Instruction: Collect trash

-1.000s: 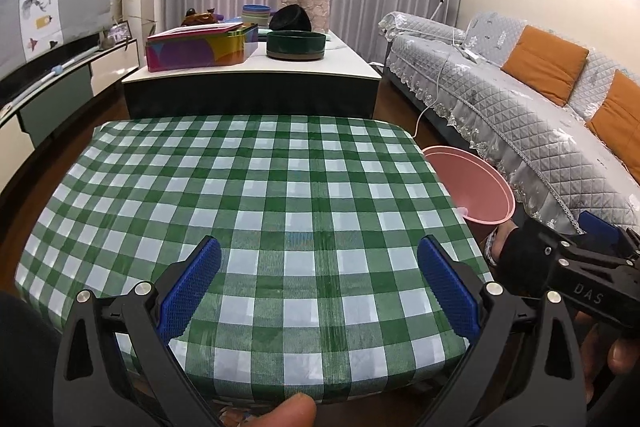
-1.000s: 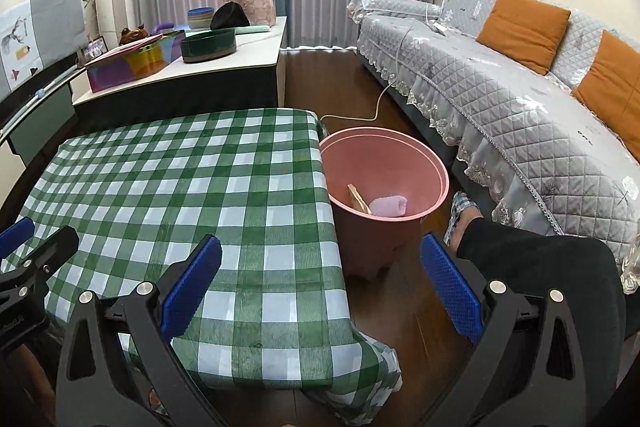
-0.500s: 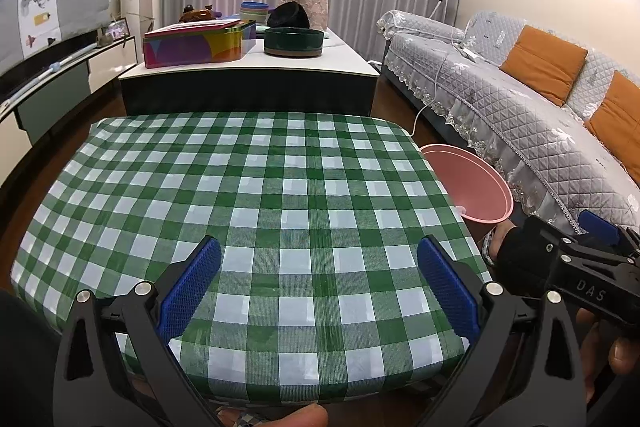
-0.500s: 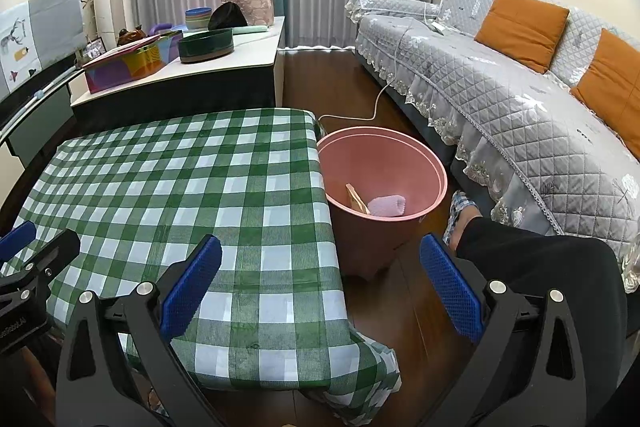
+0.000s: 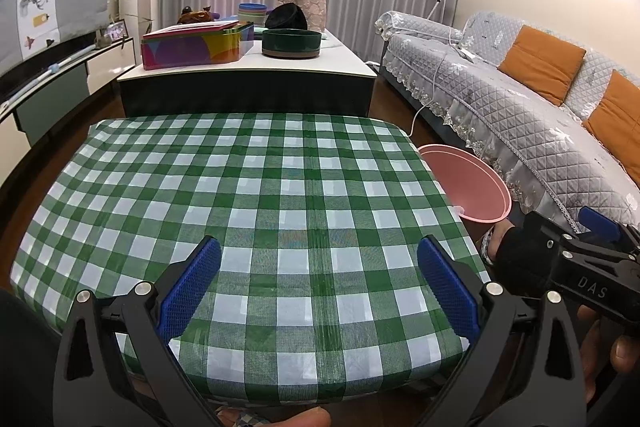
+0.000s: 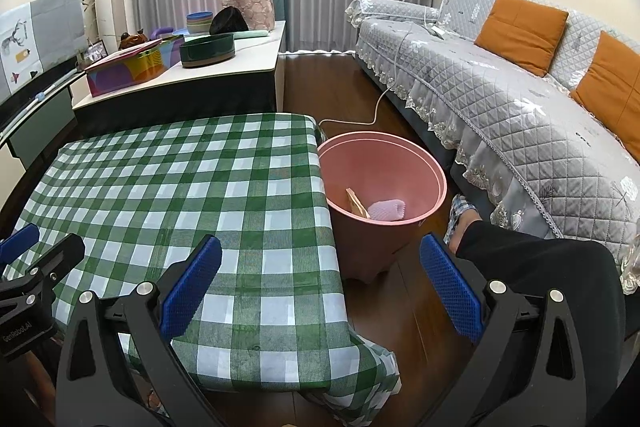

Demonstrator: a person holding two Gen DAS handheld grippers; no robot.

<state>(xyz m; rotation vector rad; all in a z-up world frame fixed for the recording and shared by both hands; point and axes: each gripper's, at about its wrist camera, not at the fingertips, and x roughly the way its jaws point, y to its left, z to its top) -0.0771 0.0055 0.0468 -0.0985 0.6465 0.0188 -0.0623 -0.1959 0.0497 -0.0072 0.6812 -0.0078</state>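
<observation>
Closest in, the left gripper (image 5: 318,285) hangs over the near edge of the checked table (image 5: 256,195), fingers spread wide, nothing between them. The right gripper (image 6: 320,283) sits out past the table's right-hand corner, also wide open and empty, floor showing between its blue pads (image 6: 192,285).

Just beyond, the pink bin (image 6: 380,187) stands on the floor, touching or all but touching the table's side. That's where the trash is: a pink foam wrap (image 6: 387,209) and a tan scrap (image 6: 357,203) lie at the bottom. The cloth itself shows no litter at all.

So this looks like the wrap-up. Best play, I'd say: keep both grippers open and level, sweep the view across the cloth and the floor beside the bin for anything missed, and stay off the bin's rim so it doesn't tip.

Farther back, the white counter (image 5: 248,65) with the colourful box (image 5: 196,45), and the grey sofa (image 6: 500,99), sit well apart.

Against a second ago, barely a change: both grippers are open as before, and the views have drifted only slightly, the table sitting a touch higher in frame.
</observation>
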